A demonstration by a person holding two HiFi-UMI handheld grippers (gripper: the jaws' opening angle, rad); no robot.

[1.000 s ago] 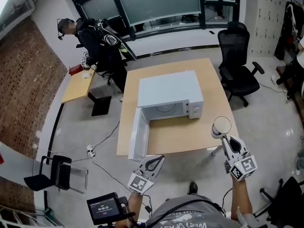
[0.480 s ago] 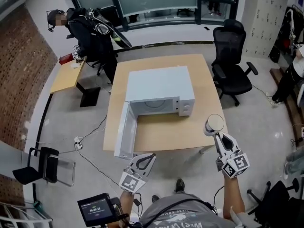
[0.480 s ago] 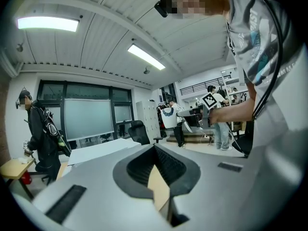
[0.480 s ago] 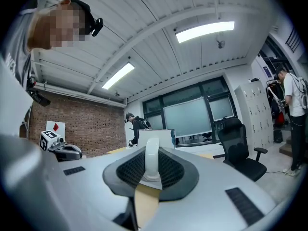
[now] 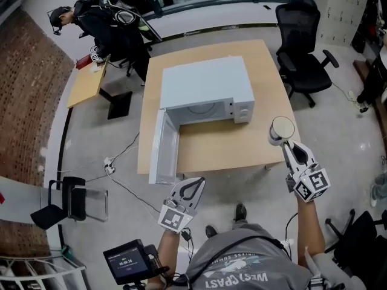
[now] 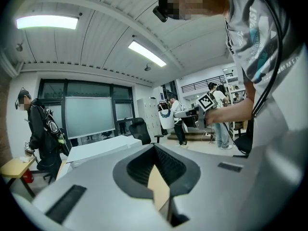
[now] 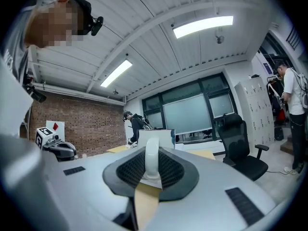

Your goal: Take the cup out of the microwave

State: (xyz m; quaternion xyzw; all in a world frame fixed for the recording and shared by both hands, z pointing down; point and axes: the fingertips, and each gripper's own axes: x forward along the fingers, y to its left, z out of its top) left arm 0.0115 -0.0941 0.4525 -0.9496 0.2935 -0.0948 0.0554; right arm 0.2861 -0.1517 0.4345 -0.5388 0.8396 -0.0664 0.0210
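Here we hold the cup point(image 5: 282, 128) by its white handle, pinched between the jaws of the right gripper point(image 5: 284, 144). The cup is out of the microwave point(image 5: 205, 83) and to its right, over the right-hand side of the wooden surface point(image 5: 224, 150), near the front corner. The microwave door point(image 5: 163, 147) stands swung open on the left, reaching toward us. Our left gripper point(image 5: 196, 183) hovers just off the surface's front edge, below the door, with its jaw tips pressed together and nothing between them. A black office chair point(image 5: 302, 47) stands beyond the surface's right side, and a person point(image 5: 103, 17) stands at a small desk at the far left.
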